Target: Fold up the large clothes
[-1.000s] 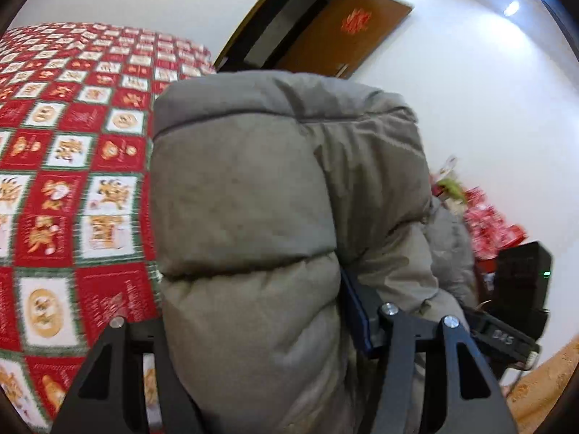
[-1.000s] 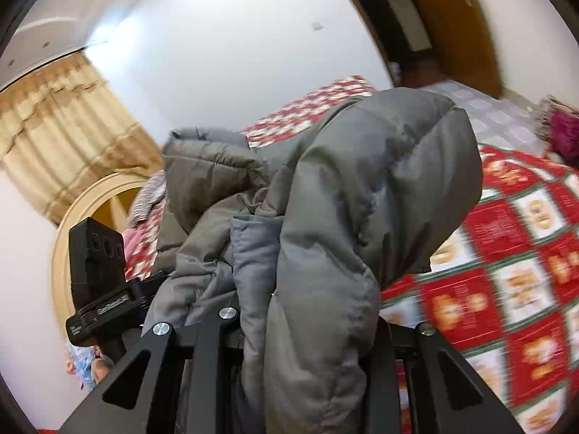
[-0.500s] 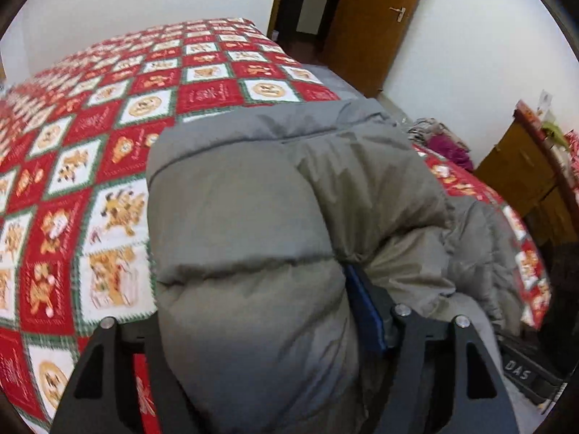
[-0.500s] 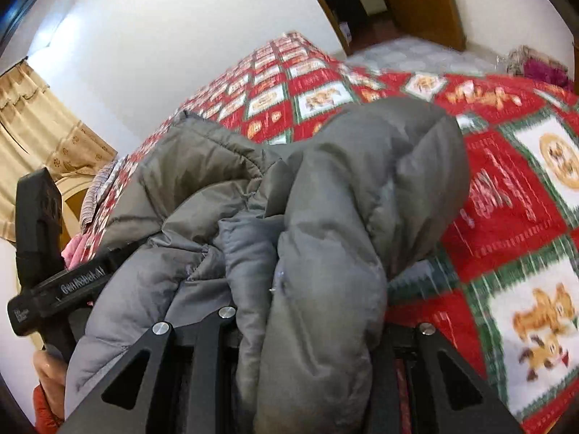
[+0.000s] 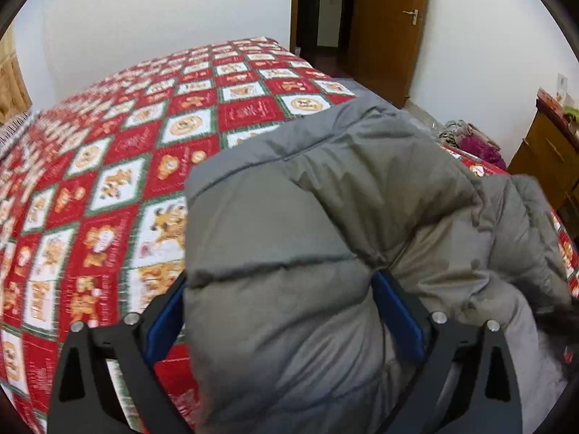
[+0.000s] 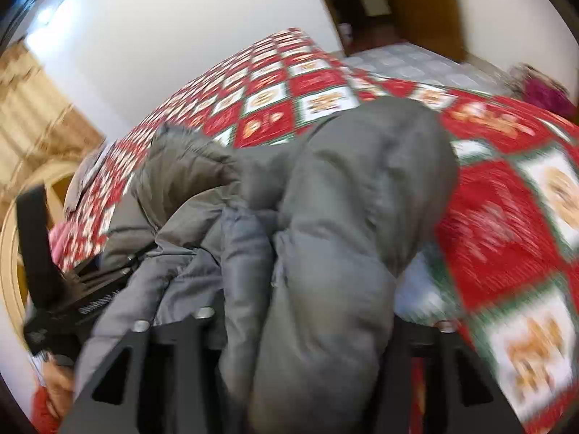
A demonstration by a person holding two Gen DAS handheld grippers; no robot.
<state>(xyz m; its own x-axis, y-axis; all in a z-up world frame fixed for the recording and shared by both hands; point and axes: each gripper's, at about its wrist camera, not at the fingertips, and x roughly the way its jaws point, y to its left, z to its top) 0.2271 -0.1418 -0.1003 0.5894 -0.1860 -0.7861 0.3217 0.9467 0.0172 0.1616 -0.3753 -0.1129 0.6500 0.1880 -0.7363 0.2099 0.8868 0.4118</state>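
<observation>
The grey quilted puffer jacket [image 5: 325, 253], bulky and soft, lay bunched on the bed's red patchwork quilt [image 5: 108, 181], lower than a second earlier. Its long axis could not be told. It sat between the opening jaws of the left hand-held gripper [image 5: 282, 318] and right hand-held gripper [image 6: 300, 329].

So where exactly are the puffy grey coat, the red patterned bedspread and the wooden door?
puffy grey coat [image 5: 289, 224]: left wrist view, on a quilted panel.
red patterned bedspread [image 5: 108, 181]: left wrist view, on a bare white square left of the coat.
wooden door [image 5: 383, 36]: left wrist view, on its panel beside the handle.
</observation>
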